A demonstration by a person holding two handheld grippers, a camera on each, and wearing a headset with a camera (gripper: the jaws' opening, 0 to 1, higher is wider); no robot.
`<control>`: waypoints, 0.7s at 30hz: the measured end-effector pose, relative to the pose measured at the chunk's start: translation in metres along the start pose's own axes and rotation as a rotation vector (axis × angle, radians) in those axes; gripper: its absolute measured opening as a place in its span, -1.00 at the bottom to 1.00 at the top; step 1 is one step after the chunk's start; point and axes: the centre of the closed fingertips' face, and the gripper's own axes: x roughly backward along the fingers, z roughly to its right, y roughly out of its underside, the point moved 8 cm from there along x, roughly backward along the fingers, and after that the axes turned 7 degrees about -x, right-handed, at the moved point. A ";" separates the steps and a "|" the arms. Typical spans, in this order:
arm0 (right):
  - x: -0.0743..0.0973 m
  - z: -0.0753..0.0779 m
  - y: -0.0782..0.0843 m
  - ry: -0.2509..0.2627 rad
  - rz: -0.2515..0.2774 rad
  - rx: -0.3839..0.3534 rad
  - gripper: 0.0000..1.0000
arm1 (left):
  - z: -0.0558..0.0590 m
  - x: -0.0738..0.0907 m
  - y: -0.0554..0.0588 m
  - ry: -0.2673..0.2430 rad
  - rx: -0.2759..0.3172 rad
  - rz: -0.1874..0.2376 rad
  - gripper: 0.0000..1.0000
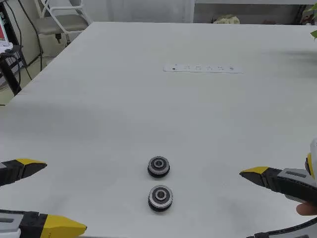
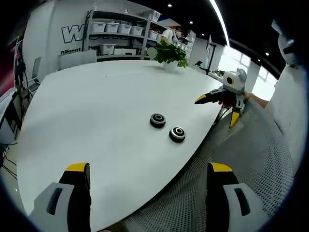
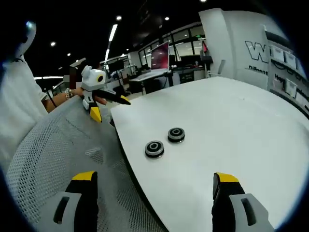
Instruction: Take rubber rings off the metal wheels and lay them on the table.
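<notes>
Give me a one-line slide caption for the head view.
The near wheel and far wheel rest on the white table between the open left gripper and right gripper.

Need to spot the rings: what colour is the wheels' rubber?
Black rubber rings; head view shows them best.

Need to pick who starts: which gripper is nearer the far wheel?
Right, by a little. The right gripper hangs open to the right of the far wheel; the left gripper, also open, sits slightly farther off on its left.
</notes>
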 end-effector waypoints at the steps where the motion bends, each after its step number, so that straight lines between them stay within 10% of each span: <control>1: 0.000 0.000 0.000 0.000 0.000 -0.001 0.88 | 0.000 0.000 0.000 -0.001 -0.001 0.002 0.91; 21: 0.001 0.001 0.003 0.025 0.015 -0.050 0.85 | 0.002 -0.001 0.003 0.035 0.015 -0.027 0.86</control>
